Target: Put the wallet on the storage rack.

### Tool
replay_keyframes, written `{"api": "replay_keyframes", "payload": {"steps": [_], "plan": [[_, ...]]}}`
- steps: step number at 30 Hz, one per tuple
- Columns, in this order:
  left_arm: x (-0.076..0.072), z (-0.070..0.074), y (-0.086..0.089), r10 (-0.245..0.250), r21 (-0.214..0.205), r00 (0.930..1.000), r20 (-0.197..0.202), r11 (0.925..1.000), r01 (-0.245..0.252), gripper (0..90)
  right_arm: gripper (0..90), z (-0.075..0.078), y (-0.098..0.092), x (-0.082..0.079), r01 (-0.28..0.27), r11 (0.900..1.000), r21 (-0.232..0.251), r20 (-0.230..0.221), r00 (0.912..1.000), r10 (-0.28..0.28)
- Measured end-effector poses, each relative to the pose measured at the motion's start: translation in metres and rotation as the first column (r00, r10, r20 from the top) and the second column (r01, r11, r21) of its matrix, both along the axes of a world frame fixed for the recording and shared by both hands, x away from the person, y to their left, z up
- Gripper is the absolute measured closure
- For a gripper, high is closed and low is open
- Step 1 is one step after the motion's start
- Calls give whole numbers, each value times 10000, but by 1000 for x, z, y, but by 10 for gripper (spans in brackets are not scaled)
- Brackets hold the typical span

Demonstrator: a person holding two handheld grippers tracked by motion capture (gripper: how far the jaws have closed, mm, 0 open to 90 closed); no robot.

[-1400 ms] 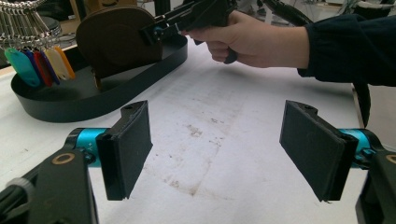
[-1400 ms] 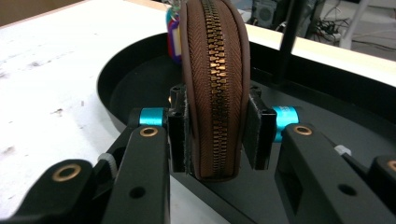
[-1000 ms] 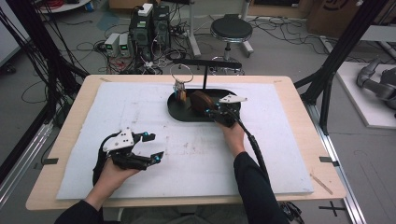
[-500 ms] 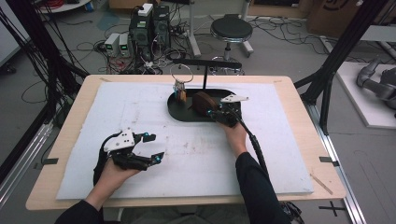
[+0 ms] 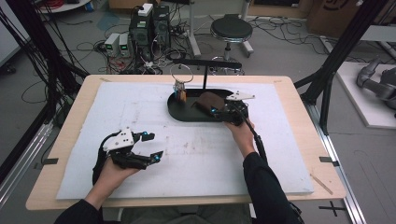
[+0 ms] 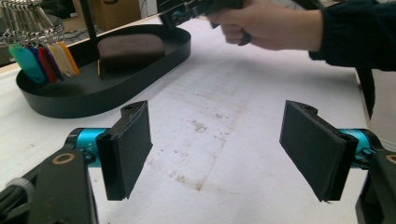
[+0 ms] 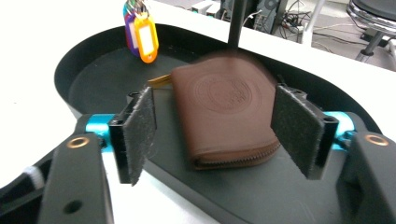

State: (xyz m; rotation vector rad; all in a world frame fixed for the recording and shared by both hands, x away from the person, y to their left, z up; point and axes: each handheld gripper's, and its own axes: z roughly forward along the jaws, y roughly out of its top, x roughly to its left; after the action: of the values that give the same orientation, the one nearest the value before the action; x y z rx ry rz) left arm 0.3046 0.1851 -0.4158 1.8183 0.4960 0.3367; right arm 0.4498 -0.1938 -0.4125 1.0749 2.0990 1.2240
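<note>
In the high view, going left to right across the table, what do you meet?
Left claw → bunch of key tags hanging at the left end of the black tray → brown wallet in the tray → right claw at the wallet.

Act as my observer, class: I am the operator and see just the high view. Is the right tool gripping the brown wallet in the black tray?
Observer: No. The right tool has just been opening; its pads stand clear on either side of the wallet, which lies in the tray.
Operator: What hangs from the ring?
Observer: Coloured key tags: green, blue, red, cream and orange.
Operator: And the left tool?
Observer: The left tool is wide open, with nothing between its pads, above the stained white mat.
</note>
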Motion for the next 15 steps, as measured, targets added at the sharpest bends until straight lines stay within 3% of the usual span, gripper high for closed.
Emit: {"api": "replay_keyframes", "payload": {"steps": [8, 15], "plan": [[6, 3, 2, 259, 124, 9996, 133, 9996, -261, 248, 281, 20, -21, -27, -793, 9955, 527, 162, 9968, 785], [11, 4, 9, 712, 153, 9973, 204, 9973, -715, 248, 251, 37, -50, -63, -940, 9904, 1010, 337, 9953, 910]]}}
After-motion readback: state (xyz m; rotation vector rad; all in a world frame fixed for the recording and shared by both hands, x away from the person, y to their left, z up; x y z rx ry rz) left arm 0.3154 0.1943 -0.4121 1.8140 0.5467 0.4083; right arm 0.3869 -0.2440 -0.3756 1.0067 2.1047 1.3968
